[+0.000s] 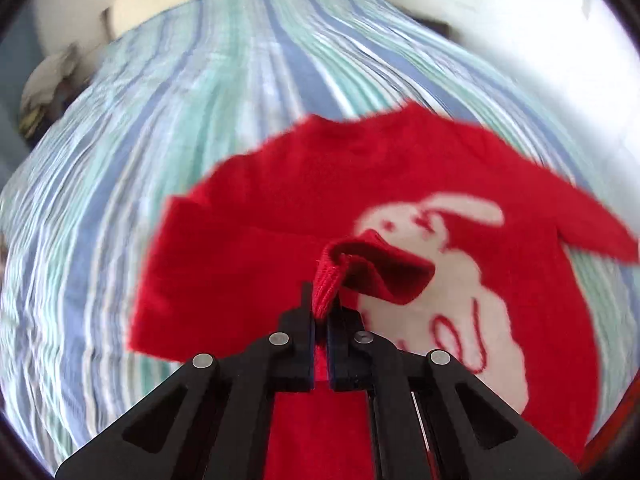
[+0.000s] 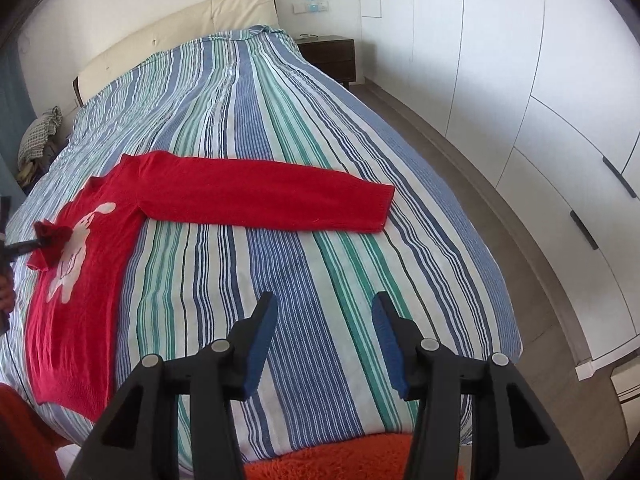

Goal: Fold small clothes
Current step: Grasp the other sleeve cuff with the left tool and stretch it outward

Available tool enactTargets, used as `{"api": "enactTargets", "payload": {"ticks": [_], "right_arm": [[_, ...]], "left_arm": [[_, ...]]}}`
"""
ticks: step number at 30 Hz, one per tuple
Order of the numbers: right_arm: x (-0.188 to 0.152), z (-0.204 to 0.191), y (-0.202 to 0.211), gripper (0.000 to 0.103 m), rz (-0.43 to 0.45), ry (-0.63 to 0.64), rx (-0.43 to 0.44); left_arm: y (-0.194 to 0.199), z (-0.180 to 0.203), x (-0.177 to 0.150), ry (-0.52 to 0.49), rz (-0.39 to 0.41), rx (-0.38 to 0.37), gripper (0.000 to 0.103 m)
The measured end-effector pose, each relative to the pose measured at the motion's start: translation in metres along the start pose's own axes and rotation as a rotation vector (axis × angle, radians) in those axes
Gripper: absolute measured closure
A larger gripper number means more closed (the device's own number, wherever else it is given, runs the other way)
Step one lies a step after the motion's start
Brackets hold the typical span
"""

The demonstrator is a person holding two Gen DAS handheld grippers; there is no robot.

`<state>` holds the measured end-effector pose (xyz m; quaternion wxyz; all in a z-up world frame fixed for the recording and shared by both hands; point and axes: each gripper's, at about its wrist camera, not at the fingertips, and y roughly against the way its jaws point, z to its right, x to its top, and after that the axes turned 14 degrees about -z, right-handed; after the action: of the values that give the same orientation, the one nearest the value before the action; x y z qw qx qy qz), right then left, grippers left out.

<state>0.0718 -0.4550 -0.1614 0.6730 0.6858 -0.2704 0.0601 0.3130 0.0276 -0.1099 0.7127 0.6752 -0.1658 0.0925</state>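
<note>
A small red sweater [image 2: 80,280] with a white rabbit print [image 1: 460,280] lies flat on the striped bed. My left gripper [image 1: 322,304] is shut on the ribbed cuff [image 1: 330,276] of the sweater's left sleeve and holds it above the chest print; it also shows in the right wrist view [image 2: 42,240] at the far left. The other sleeve [image 2: 272,200] lies stretched out to the right across the bed. My right gripper [image 2: 324,340] is open and empty, above the bedcover, right of the sweater's body.
The striped bedcover [image 2: 280,120] spans the bed up to a cream headboard [image 2: 180,36]. An orange fuzzy fabric [image 2: 340,460] lies at the bed's near edge. A dark nightstand [image 2: 332,56] and white wardrobe doors [image 2: 520,80] stand on the right. A bundle of cloth [image 2: 38,136] sits at the far left.
</note>
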Motion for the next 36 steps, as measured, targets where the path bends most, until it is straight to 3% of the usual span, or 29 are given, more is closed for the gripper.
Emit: {"api": "enactTargets", "payload": {"ticks": [3,5,8,10,14,20,29,36], "right_arm": [[0.000,0.003,0.002,0.054,0.013,-0.013,0.005],[0.000,0.005,0.002,0.054,0.016,-0.029,0.009],[0.002,0.005,-0.001,0.054,0.001,-0.038,0.014],[0.003,0.001,-0.002,0.054,-0.009,-0.024,0.007],[0.002,-0.009,-0.003,0.054,-0.018,0.023,-0.027],[0.002,-0.013,-0.007,0.054,-0.034,0.049,-0.046],[0.003,-0.011,-0.006,0.054,-0.034,0.038,-0.058],[0.002,-0.011,-0.006,0.054,-0.034,0.036,-0.062]], "left_arm": [[0.033,-0.123,-0.017,0.369,0.057,0.008,0.100],[0.038,-0.196,-0.040,0.555,0.049,0.099,0.100],[0.034,-0.272,-0.084,0.746,0.011,0.229,0.101],[0.028,-0.299,-0.108,0.814,-0.014,0.244,0.101],[0.008,-0.304,-0.134,0.849,-0.057,0.212,0.101],[-0.020,-0.305,-0.138,0.836,-0.107,0.210,0.101],[-0.029,-0.318,-0.149,0.853,-0.079,0.134,0.100],[-0.031,-0.332,-0.163,0.894,-0.030,0.021,0.096]]}}
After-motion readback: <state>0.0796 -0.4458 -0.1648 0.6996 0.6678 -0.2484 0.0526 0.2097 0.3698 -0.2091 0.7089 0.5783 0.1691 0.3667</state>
